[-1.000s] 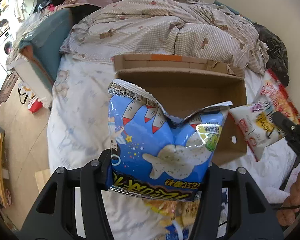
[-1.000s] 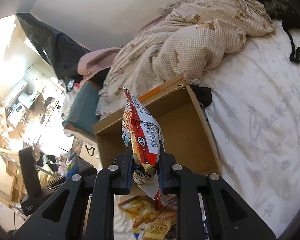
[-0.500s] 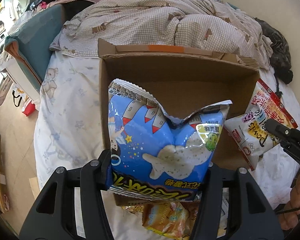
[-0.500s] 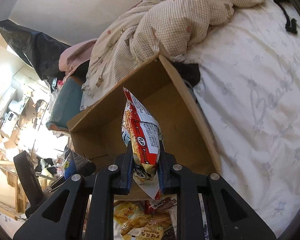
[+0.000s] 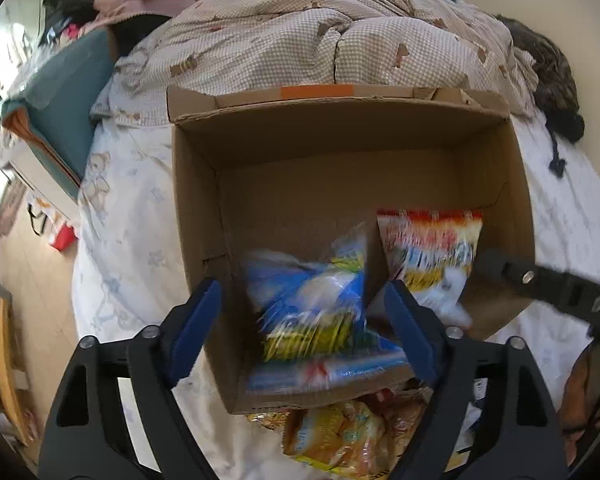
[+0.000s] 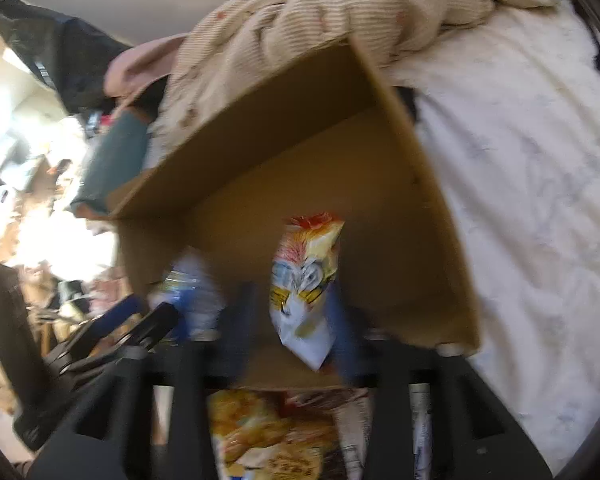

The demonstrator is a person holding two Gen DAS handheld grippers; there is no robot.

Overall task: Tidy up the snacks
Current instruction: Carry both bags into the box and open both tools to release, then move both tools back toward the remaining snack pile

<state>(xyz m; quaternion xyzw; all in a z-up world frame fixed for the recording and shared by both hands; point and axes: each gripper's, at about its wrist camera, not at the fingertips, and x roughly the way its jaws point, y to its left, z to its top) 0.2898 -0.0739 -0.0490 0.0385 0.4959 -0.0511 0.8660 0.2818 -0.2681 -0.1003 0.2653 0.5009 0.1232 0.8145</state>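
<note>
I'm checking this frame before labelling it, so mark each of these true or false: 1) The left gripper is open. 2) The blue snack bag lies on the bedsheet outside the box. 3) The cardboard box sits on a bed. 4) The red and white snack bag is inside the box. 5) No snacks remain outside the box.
1) True: the left gripper has its jaws spread wide, gripping nothing.
2) False: the blue snack bag is inside the cardboard box, near its front wall.
3) True: the box rests on the white bedsheet, in front of the checked quilt.
4) True: the red and white snack bag is in the box, right of the blue one.
5) False: a yellow snack bag lies in front of the box.
</note>
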